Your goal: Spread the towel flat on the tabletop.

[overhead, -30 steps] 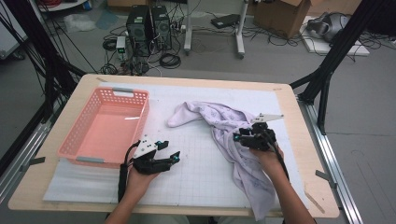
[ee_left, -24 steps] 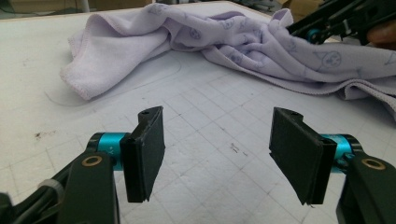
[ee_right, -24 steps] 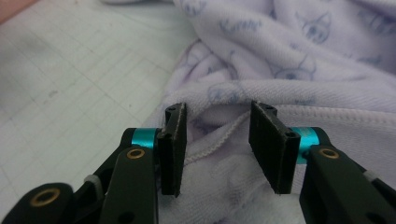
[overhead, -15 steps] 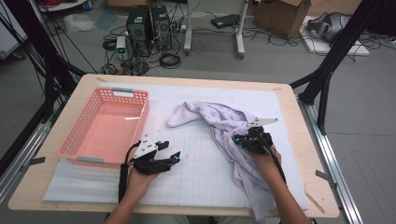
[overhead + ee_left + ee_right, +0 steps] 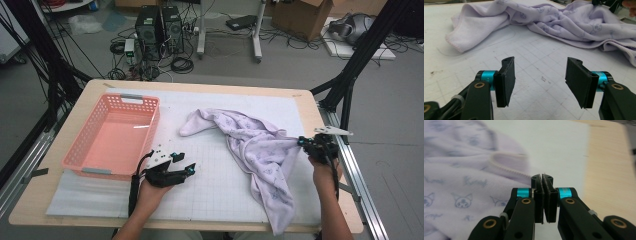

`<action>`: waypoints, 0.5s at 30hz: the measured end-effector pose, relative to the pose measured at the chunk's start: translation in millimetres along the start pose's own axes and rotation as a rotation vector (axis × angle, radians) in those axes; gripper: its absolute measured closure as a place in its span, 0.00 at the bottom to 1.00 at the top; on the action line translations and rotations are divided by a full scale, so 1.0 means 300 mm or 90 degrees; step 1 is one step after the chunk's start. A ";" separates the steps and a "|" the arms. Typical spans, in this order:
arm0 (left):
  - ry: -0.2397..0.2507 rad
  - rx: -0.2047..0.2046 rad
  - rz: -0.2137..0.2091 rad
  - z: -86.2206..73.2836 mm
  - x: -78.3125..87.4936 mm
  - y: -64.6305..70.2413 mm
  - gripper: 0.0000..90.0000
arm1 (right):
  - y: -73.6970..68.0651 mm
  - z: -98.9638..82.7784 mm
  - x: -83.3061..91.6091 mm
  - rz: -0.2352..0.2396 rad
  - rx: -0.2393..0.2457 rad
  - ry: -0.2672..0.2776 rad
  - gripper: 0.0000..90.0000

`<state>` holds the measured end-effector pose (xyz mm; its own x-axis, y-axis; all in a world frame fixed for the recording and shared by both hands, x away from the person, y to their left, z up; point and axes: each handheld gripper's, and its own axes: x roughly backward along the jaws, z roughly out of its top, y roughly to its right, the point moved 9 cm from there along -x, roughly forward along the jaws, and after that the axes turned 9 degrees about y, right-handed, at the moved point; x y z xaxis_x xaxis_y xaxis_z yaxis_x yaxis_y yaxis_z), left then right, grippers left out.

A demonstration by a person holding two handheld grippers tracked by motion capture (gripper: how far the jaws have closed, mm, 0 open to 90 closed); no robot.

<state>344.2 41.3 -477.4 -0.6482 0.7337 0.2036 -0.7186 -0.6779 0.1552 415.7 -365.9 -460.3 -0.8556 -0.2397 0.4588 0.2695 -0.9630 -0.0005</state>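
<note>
Lilac towel [image 5: 260, 150] lies rumpled on the desk [image 5: 300, 107], right of the pink basket [image 5: 112, 135]. My right tool [image 5: 306, 142] pinches its edge tight; I should pull gently outward, keeping it low. My left tool [image 5: 186, 169] waits half-open, empty, well left of the towel.

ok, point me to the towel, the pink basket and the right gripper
towel [image 5: 260, 150], high view, on the patterned middle of the cloth.
pink basket [image 5: 82, 150], high view, on its left rim.
right gripper [image 5: 545, 180], right gripper view, at the tips of its shut jaws, at the towel's hemmed edge.
</note>
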 end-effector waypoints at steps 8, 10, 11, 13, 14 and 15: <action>-0.015 0.016 -0.030 0.010 -0.086 0.053 0.49 | 0.022 -0.026 0.045 0.007 -0.024 0.030 0.85; -0.021 0.019 -0.042 0.014 -0.117 0.076 0.50 | -0.008 -0.014 0.067 0.023 -0.020 0.053 0.80; -0.024 0.020 -0.049 0.020 -0.143 0.093 0.51 | -0.019 -0.012 0.076 0.027 -0.016 0.058 0.79; -0.026 0.024 -0.064 0.028 -0.186 0.126 0.51 | -0.052 -0.012 0.095 0.043 0.001 0.070 0.76; -0.035 0.025 -0.073 0.028 -0.210 0.144 0.52 | -0.064 -0.014 0.101 0.047 0.004 0.073 0.75; -0.050 0.017 -0.082 0.025 -0.233 0.161 0.52 | -0.071 -0.017 0.107 0.047 0.007 0.078 0.74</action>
<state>356.8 -43.1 -476.9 -0.5286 0.8094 0.2559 -0.7870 -0.5803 0.2097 380.3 -353.8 -450.1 -0.8806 -0.3244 0.3454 0.3384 -0.9408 -0.0210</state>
